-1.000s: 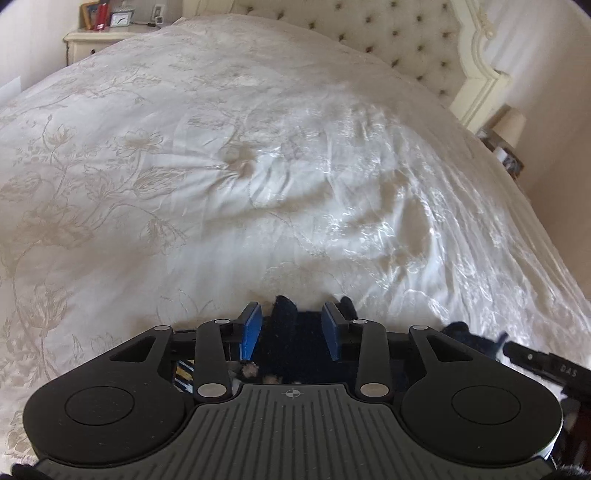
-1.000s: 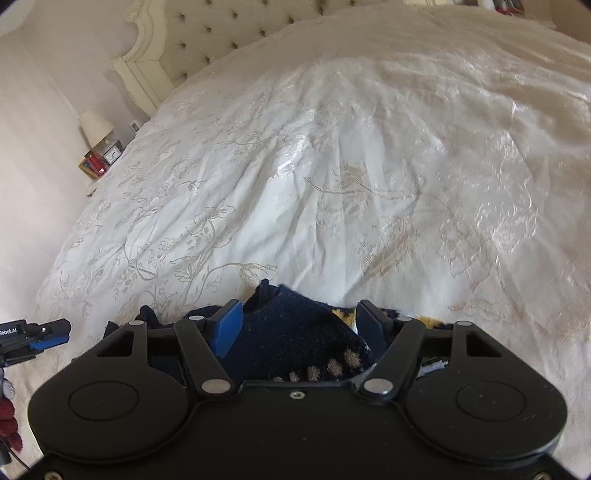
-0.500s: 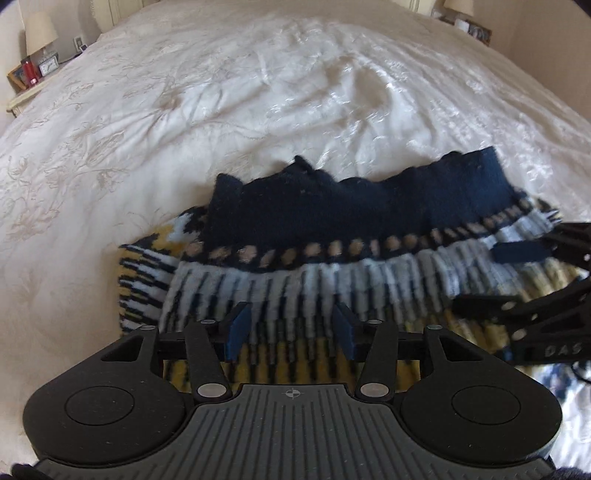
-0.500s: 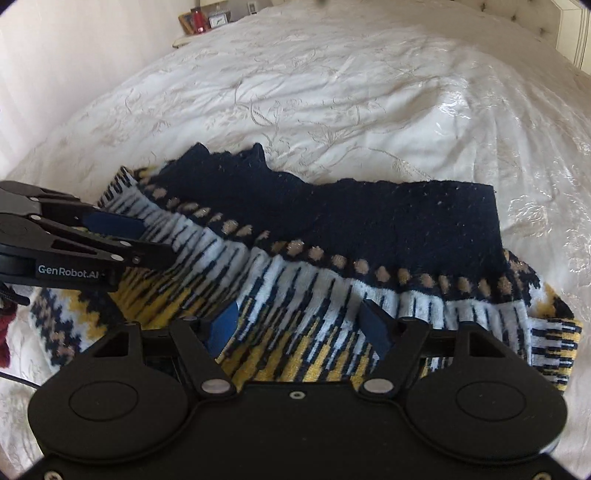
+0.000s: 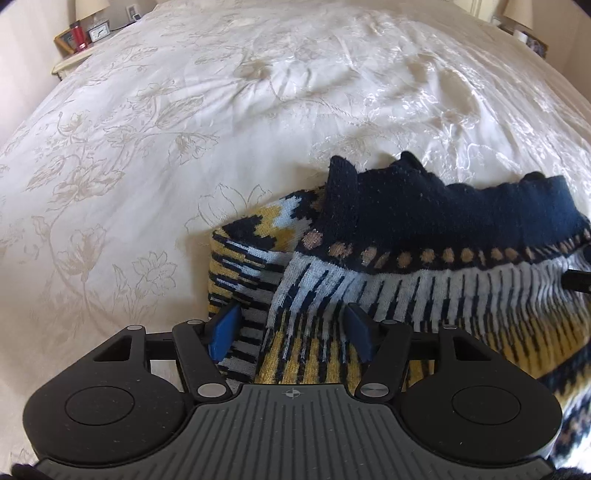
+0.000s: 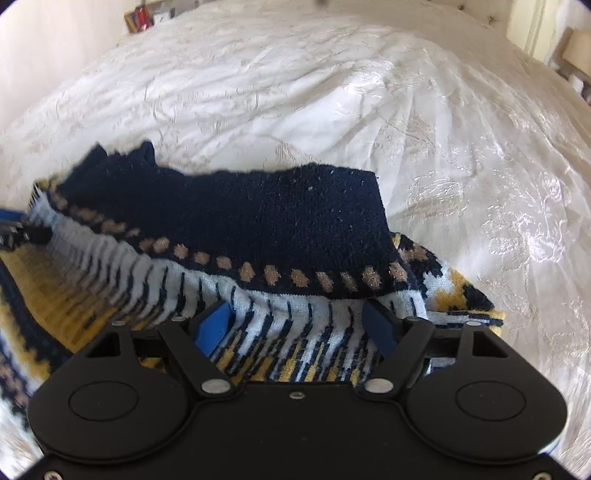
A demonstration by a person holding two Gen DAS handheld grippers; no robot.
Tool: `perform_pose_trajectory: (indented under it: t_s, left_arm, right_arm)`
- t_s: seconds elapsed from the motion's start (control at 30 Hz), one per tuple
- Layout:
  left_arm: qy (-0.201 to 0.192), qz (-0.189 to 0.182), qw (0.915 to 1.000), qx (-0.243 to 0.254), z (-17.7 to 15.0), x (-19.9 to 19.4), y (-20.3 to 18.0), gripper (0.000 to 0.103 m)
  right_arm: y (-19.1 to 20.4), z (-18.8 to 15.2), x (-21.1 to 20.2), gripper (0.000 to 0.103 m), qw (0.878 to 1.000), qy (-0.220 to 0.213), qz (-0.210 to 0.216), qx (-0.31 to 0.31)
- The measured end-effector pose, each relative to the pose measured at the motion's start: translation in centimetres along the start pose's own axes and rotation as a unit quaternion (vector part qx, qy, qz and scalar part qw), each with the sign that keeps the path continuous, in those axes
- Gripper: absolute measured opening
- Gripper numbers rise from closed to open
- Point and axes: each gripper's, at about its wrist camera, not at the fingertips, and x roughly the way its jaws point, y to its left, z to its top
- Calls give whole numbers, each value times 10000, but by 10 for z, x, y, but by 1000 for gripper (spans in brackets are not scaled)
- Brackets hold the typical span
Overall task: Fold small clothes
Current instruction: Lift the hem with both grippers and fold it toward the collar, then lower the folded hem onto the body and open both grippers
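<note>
A small knitted sweater (image 5: 424, 266) with a navy band, tan dots and white, yellow and navy stripes lies folded on the bed; it also shows in the right wrist view (image 6: 258, 236). My left gripper (image 5: 291, 328) is open, its blue-padded jaws spread just above the sweater's left part. My right gripper (image 6: 299, 325) is open over the sweater's right part, with fabric showing between the jaws. A dark piece of the right gripper (image 5: 576, 280) reaches in at the right edge of the left wrist view. The left gripper (image 6: 22, 230) shows blurred at the left edge of the right wrist view.
The sweater rests on a white floral-embroidered bedspread (image 5: 184, 129) that fills both views (image 6: 406, 110). A nightstand (image 5: 74, 51) with a clock and a red item stands at the far left. Another lamp (image 5: 521, 14) stands at the far right.
One second ago both grippers held the sweater raised. They laid it folded on the bed and let go; since half a second ago both have shifted and their jaws have widened.
</note>
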Motion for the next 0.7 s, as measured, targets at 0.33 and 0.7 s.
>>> perform_pose_trajectory:
  t_s: [0.33, 0.7]
  left_arm:
    - [-54, -69, 9997, 221, -48, -40, -21, 60]
    - [452, 108, 9966, -674, -82, -49, 14, 66]
  right_arm:
    - [5, -55, -46, 86, 9999, 123, -84, -55]
    - [-40, -107, -81, 92, 9937, 255, -225, 1066]
